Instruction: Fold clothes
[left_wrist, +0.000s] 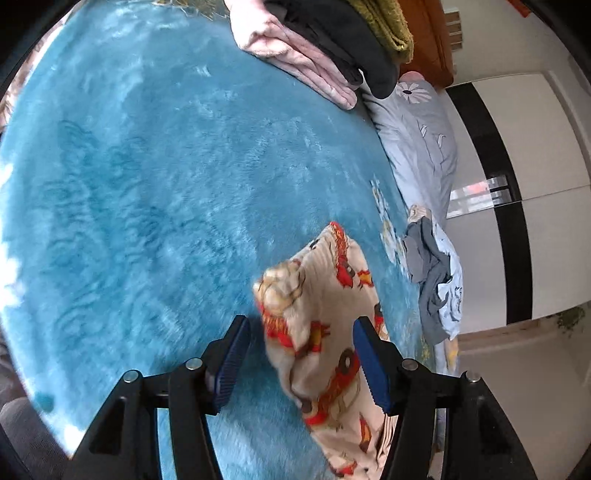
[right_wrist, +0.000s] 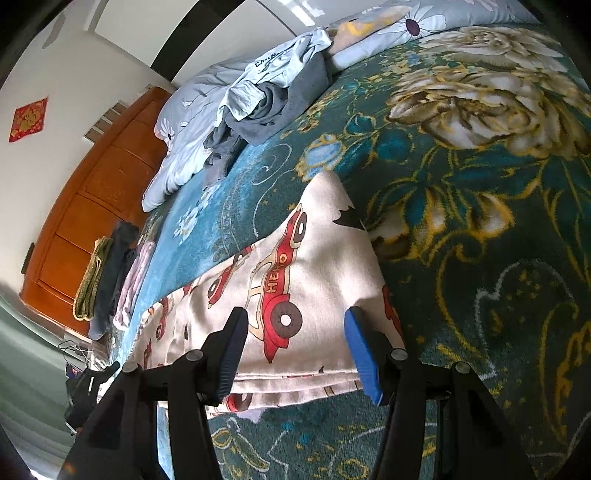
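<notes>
A cream garment printed with red cars (right_wrist: 288, 284) lies folded in layers on the teal flowered blanket (right_wrist: 480, 258). My right gripper (right_wrist: 295, 354) is open, its blue pads on either side of the garment's near folded edge, just above it. In the left wrist view the same garment (left_wrist: 325, 321) lies bunched on the blanket (left_wrist: 147, 184). My left gripper (left_wrist: 301, 362) is open, with the garment between the pads and against the right pad; it grips nothing.
A stack of folded clothes, pink, dark grey and olive (left_wrist: 325, 48), sits at the bed's far end and shows in the right wrist view (right_wrist: 110, 277). A crumpled grey and light-blue pile (right_wrist: 266, 99) lies by the pillows (left_wrist: 424, 147). An orange wooden headboard (right_wrist: 92, 206) stands behind.
</notes>
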